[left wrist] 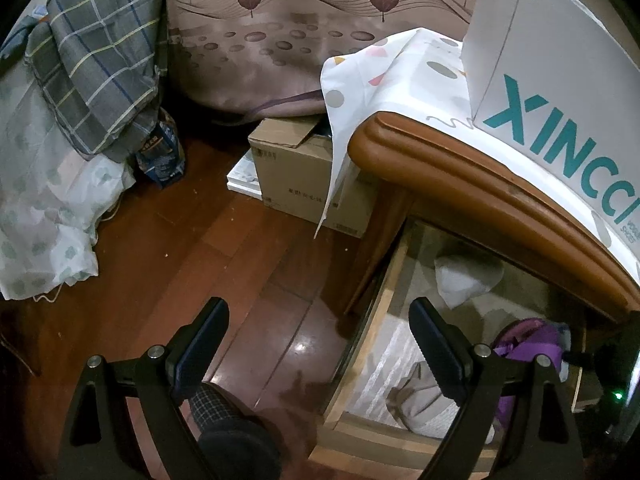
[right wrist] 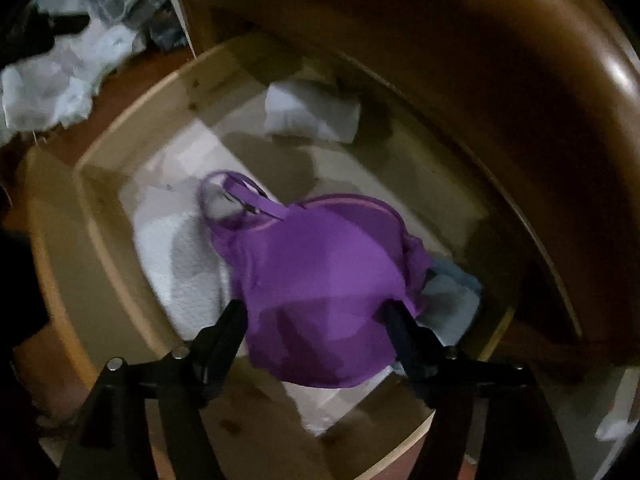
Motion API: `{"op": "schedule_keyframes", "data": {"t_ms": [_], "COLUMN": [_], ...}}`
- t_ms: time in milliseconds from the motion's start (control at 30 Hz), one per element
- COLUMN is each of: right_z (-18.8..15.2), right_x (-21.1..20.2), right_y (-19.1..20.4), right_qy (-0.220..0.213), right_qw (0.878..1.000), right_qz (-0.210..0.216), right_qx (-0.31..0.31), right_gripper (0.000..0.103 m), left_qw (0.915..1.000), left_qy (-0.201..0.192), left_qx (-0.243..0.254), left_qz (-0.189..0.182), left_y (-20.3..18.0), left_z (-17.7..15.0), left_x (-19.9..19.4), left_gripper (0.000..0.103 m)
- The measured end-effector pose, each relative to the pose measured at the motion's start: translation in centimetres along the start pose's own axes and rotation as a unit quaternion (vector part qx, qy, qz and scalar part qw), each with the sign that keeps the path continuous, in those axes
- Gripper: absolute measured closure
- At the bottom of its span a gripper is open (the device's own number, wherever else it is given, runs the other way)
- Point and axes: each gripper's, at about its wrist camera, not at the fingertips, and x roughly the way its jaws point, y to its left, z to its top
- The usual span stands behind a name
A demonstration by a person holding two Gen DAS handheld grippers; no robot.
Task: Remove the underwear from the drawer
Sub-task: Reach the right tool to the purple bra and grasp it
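A purple padded fabric bra (right wrist: 320, 280) lies inside the open pale-wood drawer (right wrist: 120, 152), atop white folded linens. Soft and light, its moulded cup likely springy, it would best be pinched at the cup's edge or the looped strap. The right gripper (right wrist: 316, 320) hangs just above it, jaws spread wide to either side of the cup, pressing nothing. The left gripper (left wrist: 320, 344), also open and empty, hovers over the drawer's near edge and dark wooden floor (left wrist: 200, 248).

The left wrist view looked down from beside the drawer (left wrist: 400, 360), across the floor; the right view looked steeply into it, close. Both shared the drawer.
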Motion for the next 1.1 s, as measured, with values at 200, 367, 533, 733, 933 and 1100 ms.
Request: {"op": "schedule_keyframes", "data": {"t_ms": [200,367,533,733,933,1100], "right_z": [0.8,1.3,2.1,2.2,2.2,0.4], "right_x": [2.4,5.2,7.5,9.3,6.7,4.4], "right_y": [1.7,2.0,2.6,3.6,3.1,3.6], "right_qy": [-0.025,-0.015,-0.012,0.009,0.001,-0.031], "right_qw": [0.991,0.988,0.984,0.984,0.993,0.997], "right_qz": [-0.069,-0.070,-0.065,-0.046,-0.022,-0.046], "right_qx": [-0.110,-0.140,-0.166,-0.174,-0.120,-0.061], "right_gripper": [0.019,0.010,0.002,0.011,0.048,0.054], "left_qw": [0.9999,0.9995,0.9994,0.9987,0.9980,0.9962], "left_qy": [0.010,0.012,0.013,0.026,0.041,0.061], "left_qx": [0.008,0.028,0.032,0.043,0.045,0.052], "left_qz": [0.006,0.007,0.009,0.002,-0.014,-0.035], "left_y": [-0.9,-2.0,-1.9,-2.2,-2.9,-3.7], "left_z": [0.1,-0.2,-0.1,-0.4,-0.7,-1.3], "left_x": [0.6,0.8,1.0,1.5,2.0,2.6], "left_gripper": [0.013,0.013,0.013,0.013,0.013,0.013]}}
